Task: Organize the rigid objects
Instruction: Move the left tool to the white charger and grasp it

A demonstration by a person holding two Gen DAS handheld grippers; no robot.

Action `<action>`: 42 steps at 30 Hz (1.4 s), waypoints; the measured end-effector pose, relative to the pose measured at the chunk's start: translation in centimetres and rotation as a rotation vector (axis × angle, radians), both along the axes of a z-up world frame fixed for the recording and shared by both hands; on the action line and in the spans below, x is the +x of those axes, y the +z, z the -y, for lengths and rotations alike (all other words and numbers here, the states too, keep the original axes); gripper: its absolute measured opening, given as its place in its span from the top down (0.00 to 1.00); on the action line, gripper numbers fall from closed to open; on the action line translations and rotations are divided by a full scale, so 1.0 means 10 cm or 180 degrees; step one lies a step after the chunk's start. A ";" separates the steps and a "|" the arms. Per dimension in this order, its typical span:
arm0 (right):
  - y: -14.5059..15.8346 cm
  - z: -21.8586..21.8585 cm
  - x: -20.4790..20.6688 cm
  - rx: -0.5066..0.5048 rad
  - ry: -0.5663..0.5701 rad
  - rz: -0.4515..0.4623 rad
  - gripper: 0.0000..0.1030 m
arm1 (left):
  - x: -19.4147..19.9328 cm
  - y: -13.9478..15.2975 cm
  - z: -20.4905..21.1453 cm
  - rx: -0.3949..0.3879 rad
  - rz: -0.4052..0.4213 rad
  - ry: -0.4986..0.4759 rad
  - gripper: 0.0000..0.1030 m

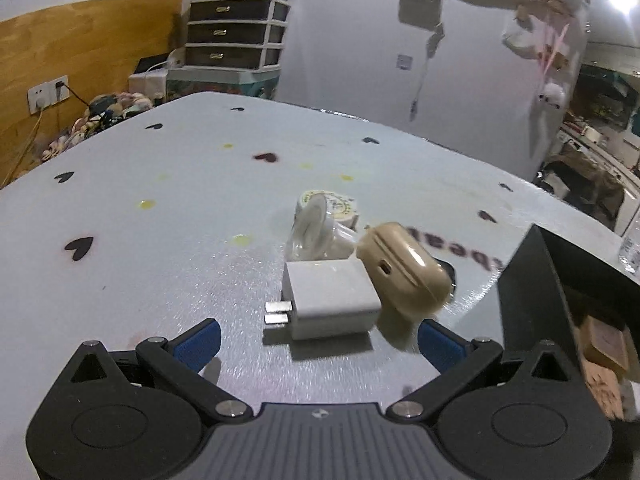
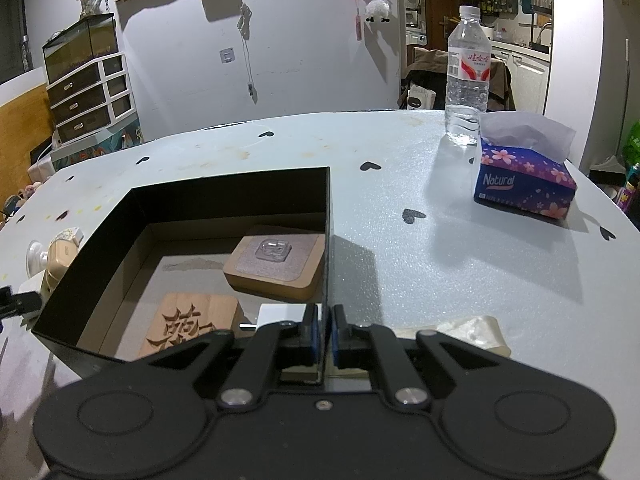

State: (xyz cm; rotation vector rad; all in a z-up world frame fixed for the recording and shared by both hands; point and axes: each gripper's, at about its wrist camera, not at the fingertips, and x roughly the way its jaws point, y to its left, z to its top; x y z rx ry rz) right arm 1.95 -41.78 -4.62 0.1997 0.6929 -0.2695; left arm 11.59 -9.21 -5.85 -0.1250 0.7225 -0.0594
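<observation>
Left gripper (image 1: pixel 318 340) spread wide before the white charger (image 1: pixel 332 300); right gripper (image 2: pixel 325 334) clenched on the black box (image 2: pixel 329 240) wall.

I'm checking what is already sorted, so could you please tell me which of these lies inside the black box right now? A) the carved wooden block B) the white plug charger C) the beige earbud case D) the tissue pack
A: the carved wooden block lies on the floor of the black box, while the white plug charger and beige earbud case rest on the table outside it.
</observation>
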 end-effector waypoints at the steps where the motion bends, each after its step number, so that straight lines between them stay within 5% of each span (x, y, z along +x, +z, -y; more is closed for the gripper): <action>1: 0.00 0.00 0.00 0.0002 0.0000 0.0001 0.93 | 0.05 -0.01 0.02 0.0032 -0.0003 0.0003 0.00; 8: 0.00 0.01 0.00 0.0017 0.0009 0.0007 0.93 | 0.23 -0.10 0.12 0.0316 -0.0049 0.0100 0.00; 23: -0.01 0.01 0.00 0.0006 0.0005 0.0014 0.92 | 0.18 -0.14 -0.17 0.0208 0.0188 0.0106 0.00; 26: -0.01 0.01 0.00 0.0007 0.0004 0.0014 0.92 | 0.23 -0.15 -0.13 0.0172 0.0223 0.0046 0.08; 30: -0.01 0.01 0.00 0.0007 0.0004 0.0014 0.92 | 0.25 -0.12 -0.12 0.0100 0.0246 0.0027 0.32; 42: -0.01 0.01 0.00 0.0006 0.0002 0.0014 0.92 | 0.02 0.07 -0.09 -0.0008 0.0367 -0.0107 0.34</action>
